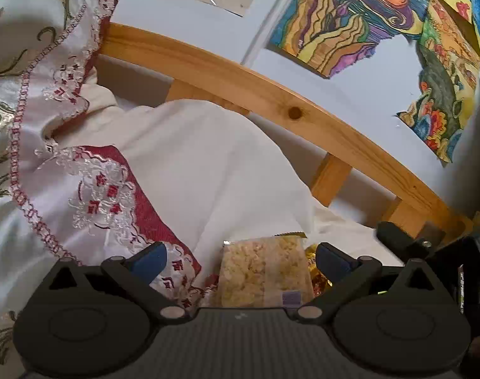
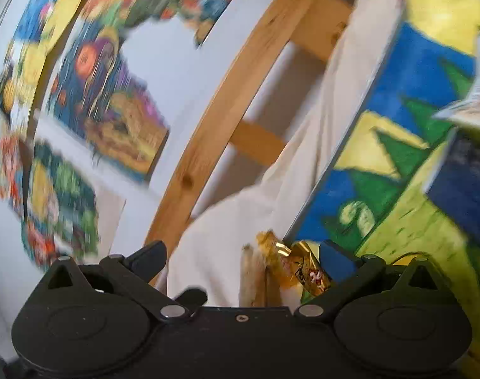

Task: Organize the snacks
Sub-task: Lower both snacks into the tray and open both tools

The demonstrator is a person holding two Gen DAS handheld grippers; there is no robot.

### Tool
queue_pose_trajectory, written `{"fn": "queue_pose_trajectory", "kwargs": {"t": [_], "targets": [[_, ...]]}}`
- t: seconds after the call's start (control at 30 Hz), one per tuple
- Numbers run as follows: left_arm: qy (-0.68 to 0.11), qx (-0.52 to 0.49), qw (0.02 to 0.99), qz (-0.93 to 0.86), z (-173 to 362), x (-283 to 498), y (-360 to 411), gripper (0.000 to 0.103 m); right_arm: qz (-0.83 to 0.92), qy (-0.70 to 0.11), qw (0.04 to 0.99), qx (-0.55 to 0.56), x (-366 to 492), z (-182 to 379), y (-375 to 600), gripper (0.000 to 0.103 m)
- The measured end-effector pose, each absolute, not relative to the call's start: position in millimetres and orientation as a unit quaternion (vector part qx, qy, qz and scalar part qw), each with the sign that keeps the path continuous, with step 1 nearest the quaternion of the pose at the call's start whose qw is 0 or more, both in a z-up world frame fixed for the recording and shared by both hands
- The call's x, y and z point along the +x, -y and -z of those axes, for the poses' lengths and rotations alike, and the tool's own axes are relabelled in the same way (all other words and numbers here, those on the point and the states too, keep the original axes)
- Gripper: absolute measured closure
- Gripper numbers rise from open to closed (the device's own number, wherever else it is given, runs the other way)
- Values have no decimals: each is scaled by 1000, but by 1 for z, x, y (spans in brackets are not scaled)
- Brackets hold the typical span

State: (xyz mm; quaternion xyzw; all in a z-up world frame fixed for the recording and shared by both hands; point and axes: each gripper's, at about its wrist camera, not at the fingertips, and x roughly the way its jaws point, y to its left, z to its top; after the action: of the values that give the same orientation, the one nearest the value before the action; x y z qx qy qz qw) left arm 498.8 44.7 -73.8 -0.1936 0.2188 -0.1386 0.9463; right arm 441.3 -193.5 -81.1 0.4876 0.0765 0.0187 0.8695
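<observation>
Nearest us, our left gripper (image 1: 241, 260) gapes wide around a clear bag (image 1: 262, 271) lying on the sheet (image 1: 208, 164), unpinched. Our right gripper (image 2: 241, 260), blurred, seems open by a gold wrapper (image 2: 306, 268). Closing crooked could crush the snacks.

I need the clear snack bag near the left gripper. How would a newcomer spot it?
Start at the wooden bed rail and drop to the cream sheet. The clear bag lies there between the left gripper's open fingers. Pale yellow pieces show through it, unlike the shiny gold wrapper beside it.
</observation>
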Motion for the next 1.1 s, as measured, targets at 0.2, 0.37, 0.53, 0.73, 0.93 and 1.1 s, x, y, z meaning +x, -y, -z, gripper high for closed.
{"fn": "queue_pose_trajectory", "kwargs": {"t": [0.2, 0.37, 0.53, 0.73, 0.93, 1.1], "targets": [[-241, -138, 953, 118, 67, 514, -35, 1, 0, -83, 874, 478, 431, 75, 192, 1], [-268, -121, 944, 153, 69, 532, -30, 1, -13, -64, 884, 464, 411, 68, 194, 1], [-226, -151, 953, 132, 64, 531, -32, 1, -57, -30, 888, 455, 378, 58, 192, 0], [-190, -141, 968, 81, 60, 531, -21, 1, -75, -12, 898, 433, 335, 50, 185, 0], [-177, -97, 977, 65, 56, 549, -4, 1, -65, -22, 891, 448, 294, 51, 189, 0], [-235, -48, 965, 106, 64, 568, 16, 1, -69, -41, 890, 449, 285, 55, 189, 0]]}}
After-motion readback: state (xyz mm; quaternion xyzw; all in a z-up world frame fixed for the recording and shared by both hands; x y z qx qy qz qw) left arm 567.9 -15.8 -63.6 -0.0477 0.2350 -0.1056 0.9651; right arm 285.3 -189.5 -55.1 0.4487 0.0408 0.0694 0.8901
